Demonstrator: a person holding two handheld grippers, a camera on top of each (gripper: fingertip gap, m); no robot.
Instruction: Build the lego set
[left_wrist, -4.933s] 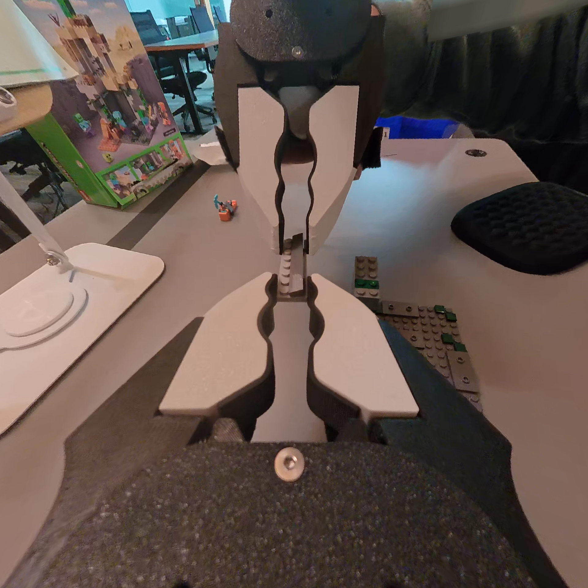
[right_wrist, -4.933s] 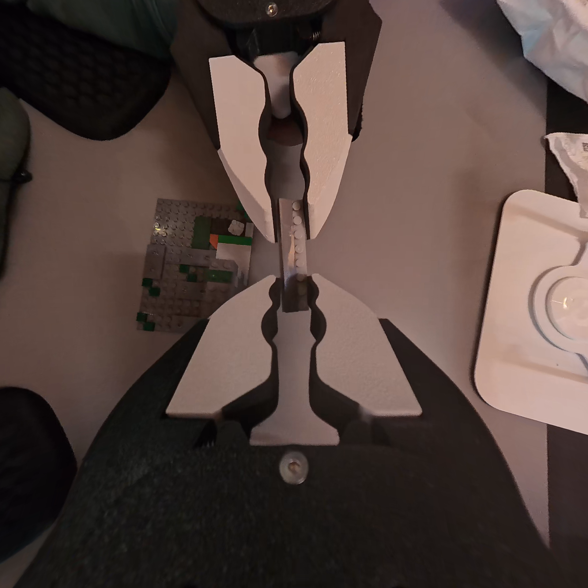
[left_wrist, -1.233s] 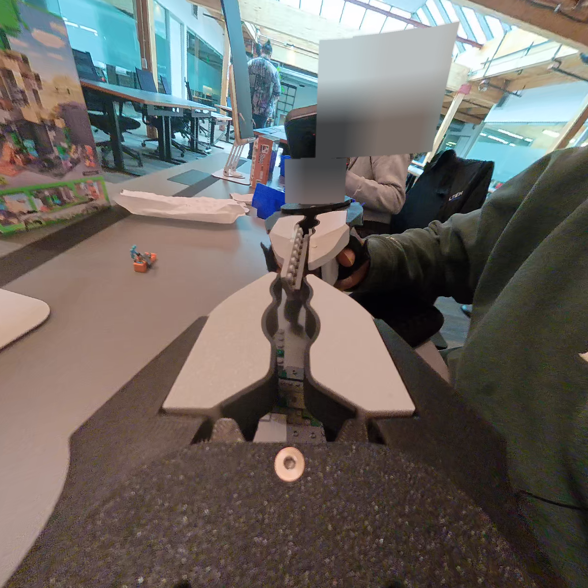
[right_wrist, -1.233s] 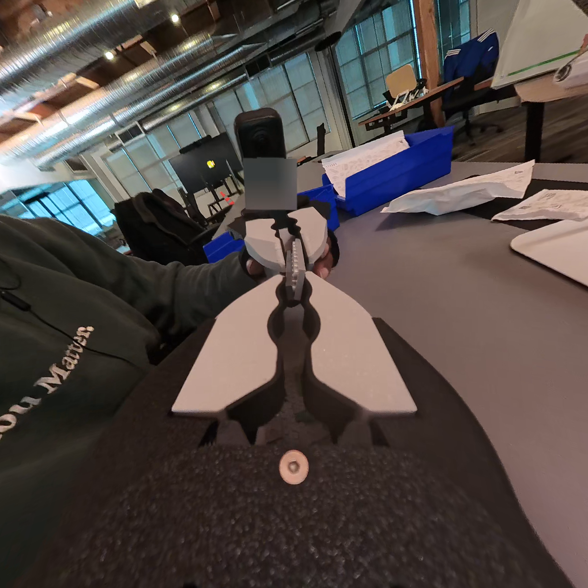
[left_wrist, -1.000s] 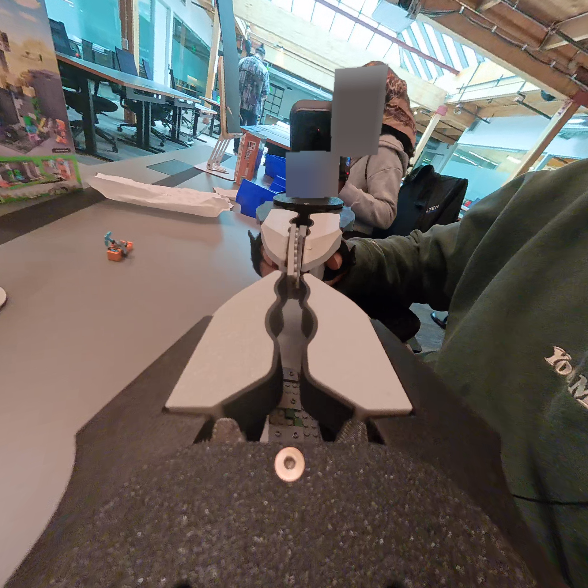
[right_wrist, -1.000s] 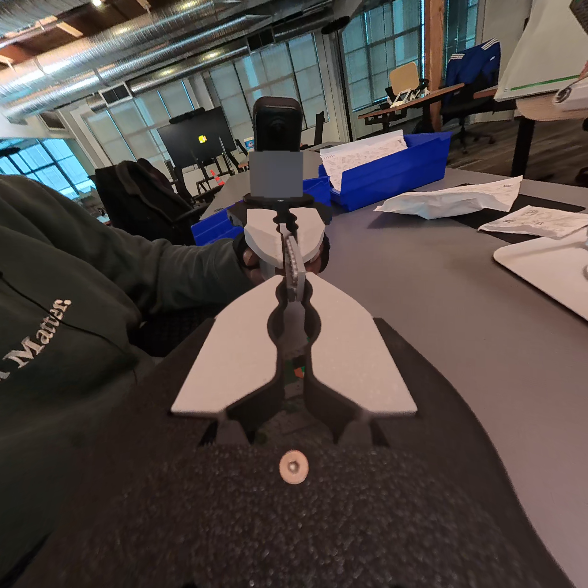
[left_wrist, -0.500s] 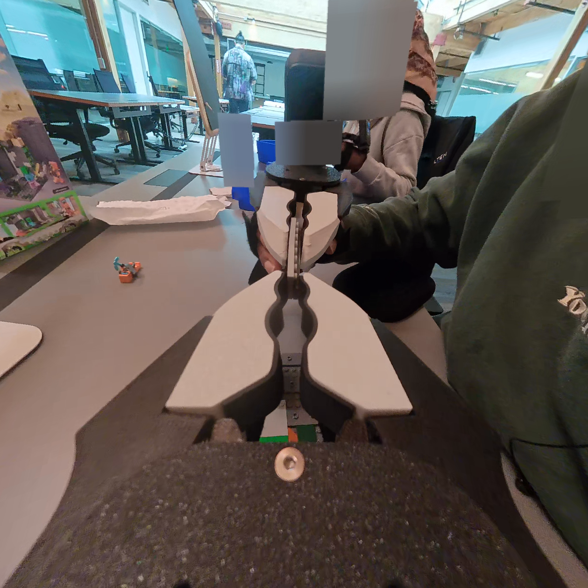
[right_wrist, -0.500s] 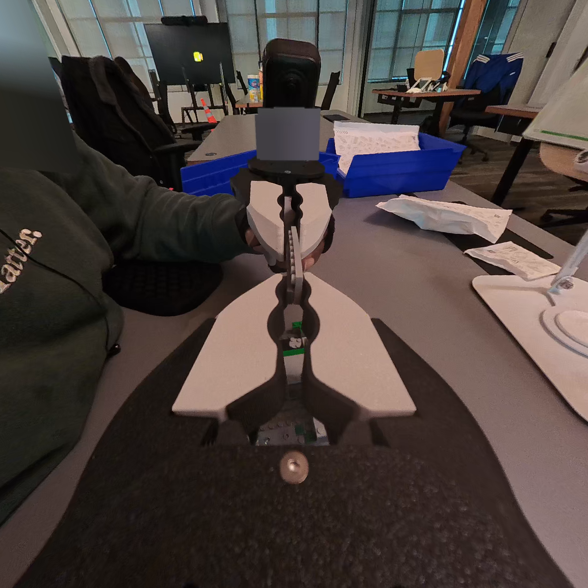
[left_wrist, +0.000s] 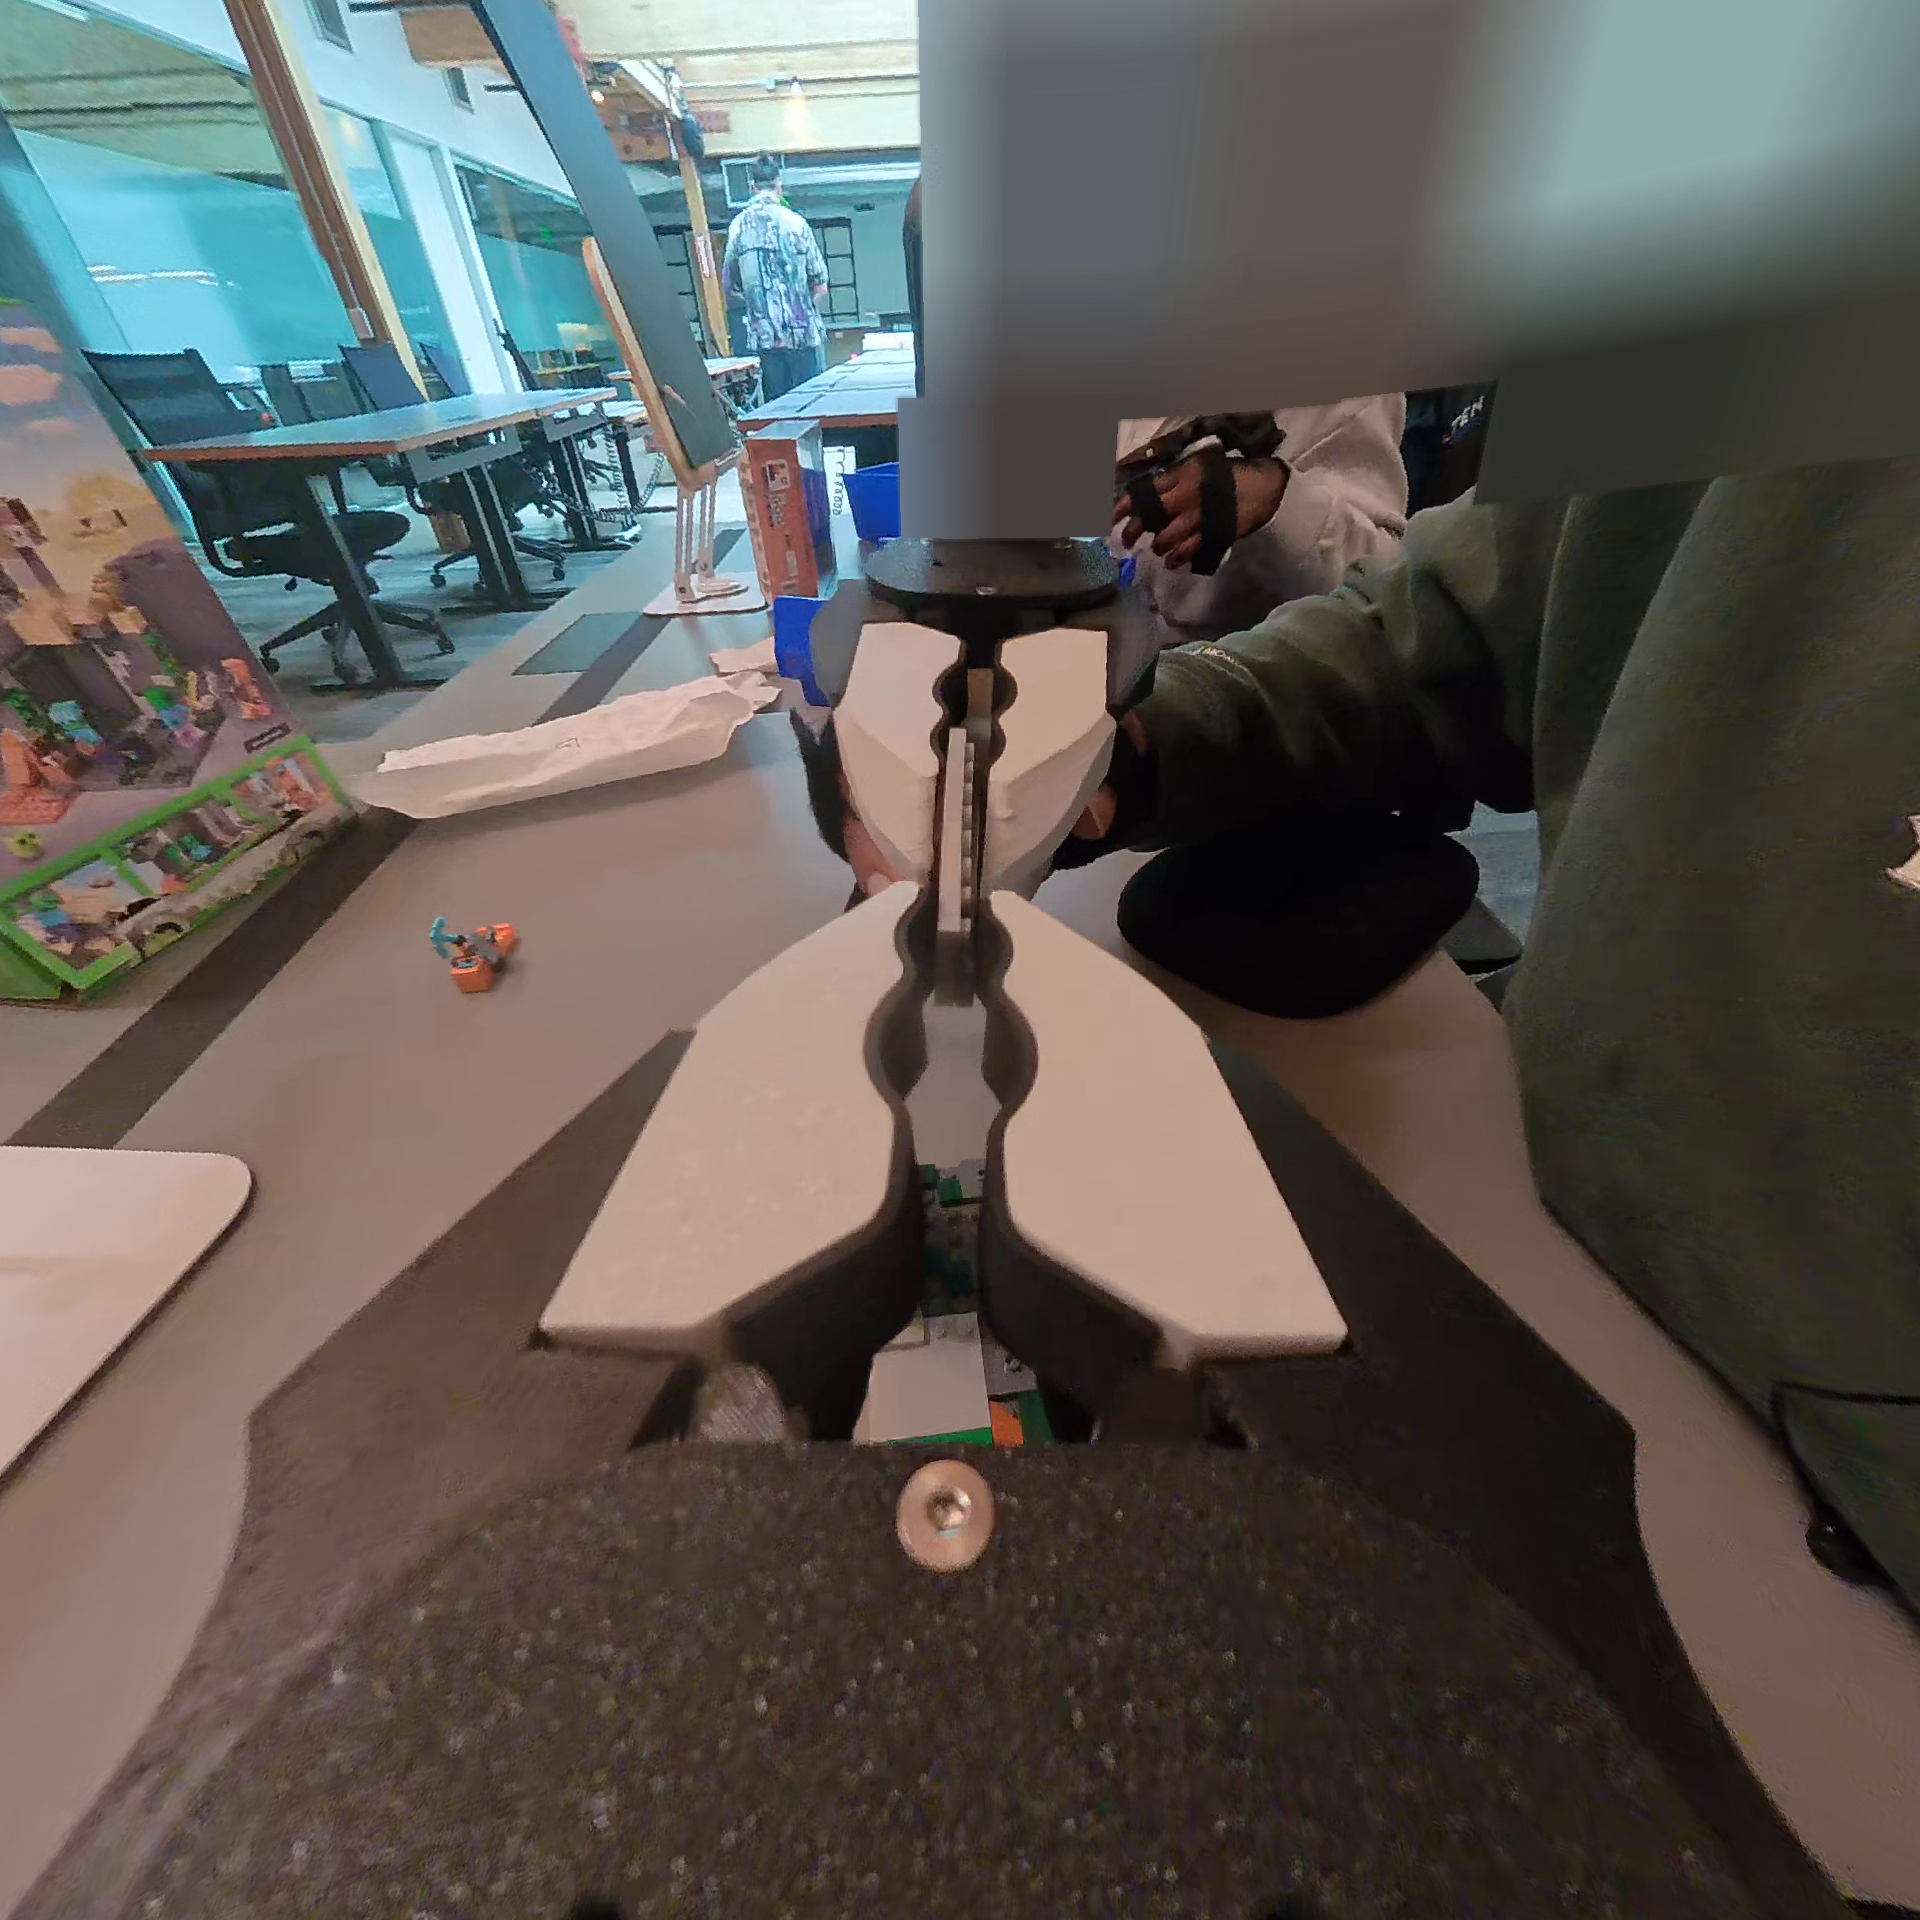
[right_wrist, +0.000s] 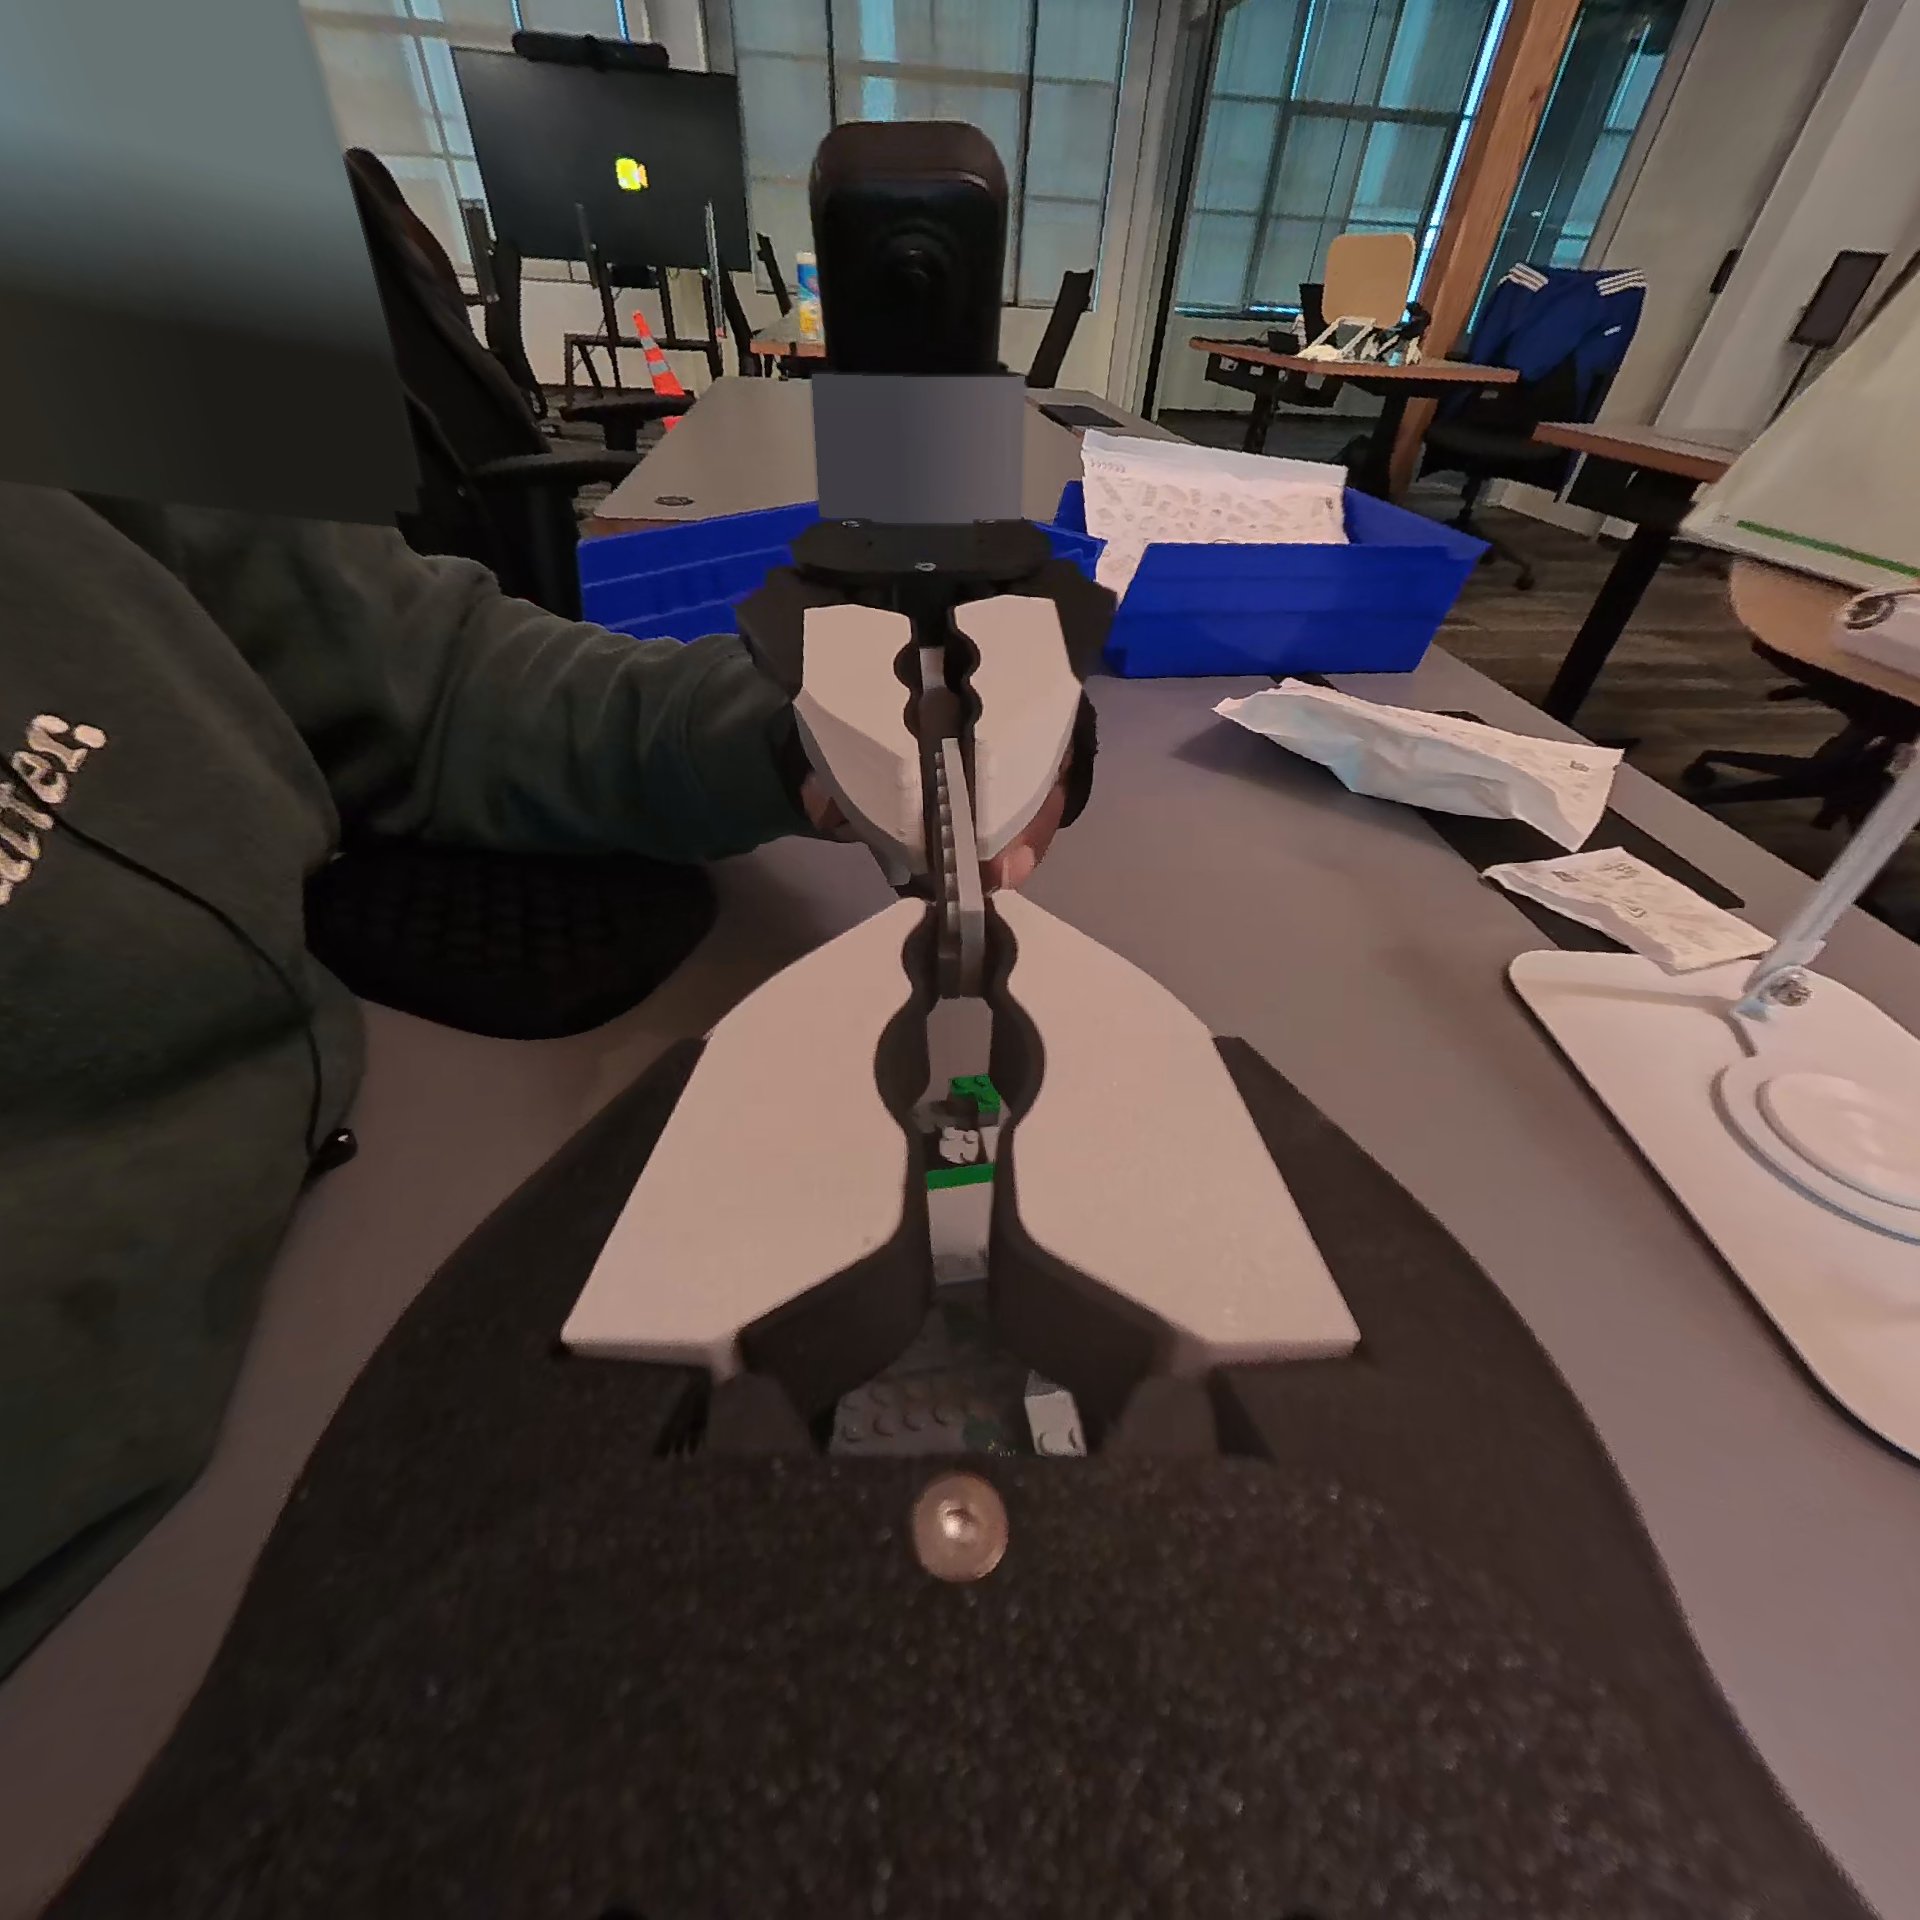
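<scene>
- Our left gripper (left_wrist: 954, 961) has its jaws together on the edge of a thin grey studded plate (left_wrist: 962, 831), which stands on edge between the two tools.
- Our right gripper (right_wrist: 958, 961) faces it head-on, jaws clamped on the opposite edge of the same plate, so both tools share one piece held above the table (left_wrist: 343, 1060).
- We judge this two-sided hold steadies the plate for pressing it onto the model, or for passing it from one tool to the other.
- The lego build (right_wrist: 961, 1132), grey with green and white parts, lies low under the jaws, seen only through the gaps between our fingers; how much of it is done we cannot tell.
- Each tool body hides most of the model from its own camera, which makes lining up the studs hard.
- Farther out on the table we see a small orange and teal lego figure (left_wrist: 473, 951), the set's box (left_wrist: 135, 748) at the left edge, and a crumpled white paper bag (left_wrist: 561, 753).
- On the other side lie a white lamp base (right_wrist: 1756, 1143), paper slips (right_wrist: 1631, 914), another white bag (right_wrist: 1423, 758) and blue bins (right_wrist: 1278, 592).
- None of these is near the held plate.
</scene>
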